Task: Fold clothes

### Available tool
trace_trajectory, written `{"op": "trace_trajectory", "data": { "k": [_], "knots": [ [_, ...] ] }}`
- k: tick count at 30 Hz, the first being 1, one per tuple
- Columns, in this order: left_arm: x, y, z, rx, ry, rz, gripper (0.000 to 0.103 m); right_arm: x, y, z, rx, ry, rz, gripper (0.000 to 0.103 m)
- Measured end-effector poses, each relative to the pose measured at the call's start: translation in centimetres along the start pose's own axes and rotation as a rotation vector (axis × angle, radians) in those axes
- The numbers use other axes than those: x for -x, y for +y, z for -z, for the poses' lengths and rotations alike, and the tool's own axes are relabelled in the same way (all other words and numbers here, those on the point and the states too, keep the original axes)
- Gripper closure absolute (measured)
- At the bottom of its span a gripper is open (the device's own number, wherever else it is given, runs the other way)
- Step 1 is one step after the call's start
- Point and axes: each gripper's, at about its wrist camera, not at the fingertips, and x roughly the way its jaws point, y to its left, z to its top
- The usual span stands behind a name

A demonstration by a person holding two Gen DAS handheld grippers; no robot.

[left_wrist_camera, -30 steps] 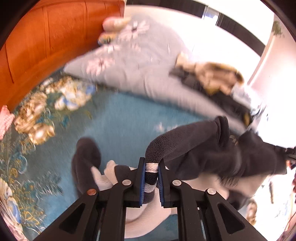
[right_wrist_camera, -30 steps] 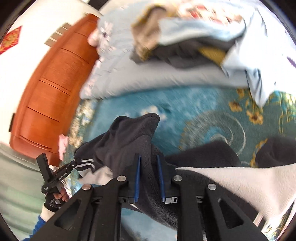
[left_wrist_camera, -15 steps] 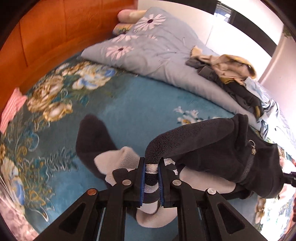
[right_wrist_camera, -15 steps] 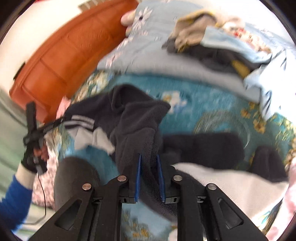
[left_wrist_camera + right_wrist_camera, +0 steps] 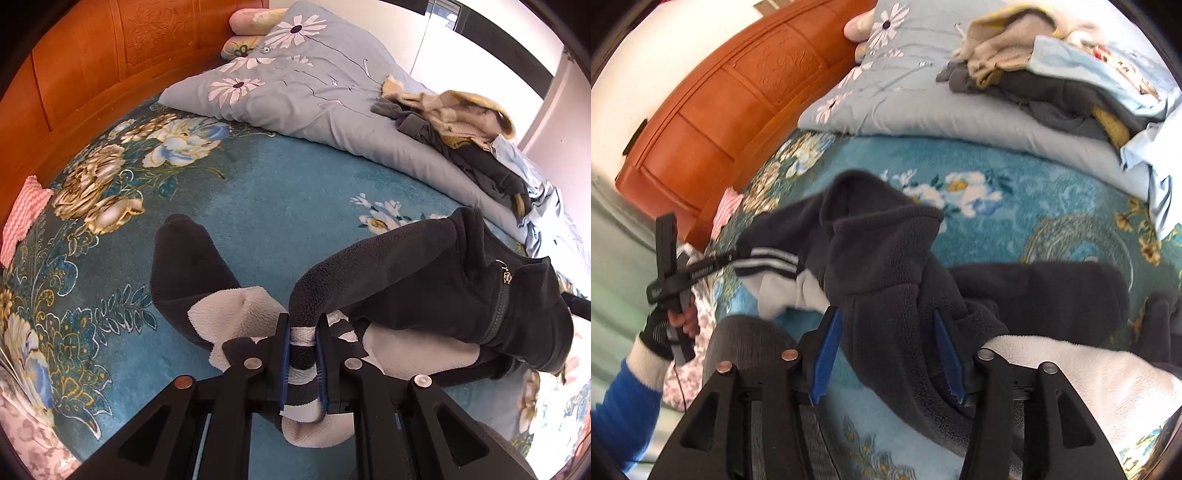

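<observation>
A dark grey fleece jacket (image 5: 424,280) with a cream lining and a zip lies on the teal floral blanket (image 5: 258,206). My left gripper (image 5: 302,343) is shut on its striped cuff (image 5: 303,334) and holds the sleeve just above the blanket. In the right wrist view the right gripper (image 5: 886,332) stands open, its blue pads either side of the jacket's dark fleece (image 5: 882,258), which lies loose between them. The left gripper (image 5: 738,254) shows there at the left, holding the striped cuff (image 5: 764,260).
A light blue daisy-print quilt (image 5: 295,81) lies at the back with a heap of other clothes (image 5: 461,133) on it. An orange wooden headboard (image 5: 74,59) runs along the left. A pink zigzag cloth (image 5: 22,214) lies at the blanket's left edge.
My right gripper has opened and let go of the jacket's fleece. The jacket has come down lower onto the blanket. My left gripper still holds the cuff.
</observation>
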Motion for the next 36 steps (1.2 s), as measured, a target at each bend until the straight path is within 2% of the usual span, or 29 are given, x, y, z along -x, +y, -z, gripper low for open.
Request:
{"op": "trace_trajectory", "data": {
  "k": [4, 10, 17, 21, 23, 25, 27, 28, 33, 36],
  "knots": [
    [-0.3, 0.4, 0.0, 0.026, 0.005, 0.005, 0.090, 0.7, -0.7, -1.0, -0.018, -0.045, 0.014, 0.051],
    [-0.4, 0.8, 0.1, 0.041, 0.010, 0.007, 0.090, -1.6, -1.3, -1.5, -0.086, 0.017, -0.073, 0.049],
    [-0.7, 1.3, -0.1, 0.065, 0.009, 0.012, 0.090, -1.9, 1.6, -0.9, 0.003, 0.025, -0.101, 0.046],
    [-1.0, 1.1, -0.2, 0.067, 0.009, 0.018, 0.090, -0.9, 2.1, -1.0, 0.032, -0.019, -0.080, 0.046],
    [-0.9, 1.1, -0.1, 0.068, 0.009, 0.021, 0.090, -0.9, 2.1, -1.4, 0.025, -0.029, -0.097, 0.046],
    [-0.8, 1.1, 0.0, 0.069, 0.008, 0.024, 0.090, -1.8, 2.0, -1.8, 0.025, 0.006, -0.087, 0.046],
    [-0.8, 1.2, 0.1, 0.073, 0.008, 0.027, 0.090, -2.4, 2.0, -2.1, 0.055, 0.013, -0.006, 0.046],
    [-0.9, 1.3, 0.3, 0.079, 0.010, 0.027, 0.090, -2.7, 1.7, -2.1, 0.051, 0.020, 0.007, 0.046],
    [-1.2, 1.7, 0.7, 0.106, 0.012, 0.037, 0.090, -4.4, -0.2, -2.1, -0.036, 0.090, -0.040, 0.045],
    [-1.2, 1.7, 0.7, 0.107, 0.016, 0.033, 0.090, -4.5, -0.5, -2.2, -0.067, 0.070, -0.065, 0.045]
  ]
}}
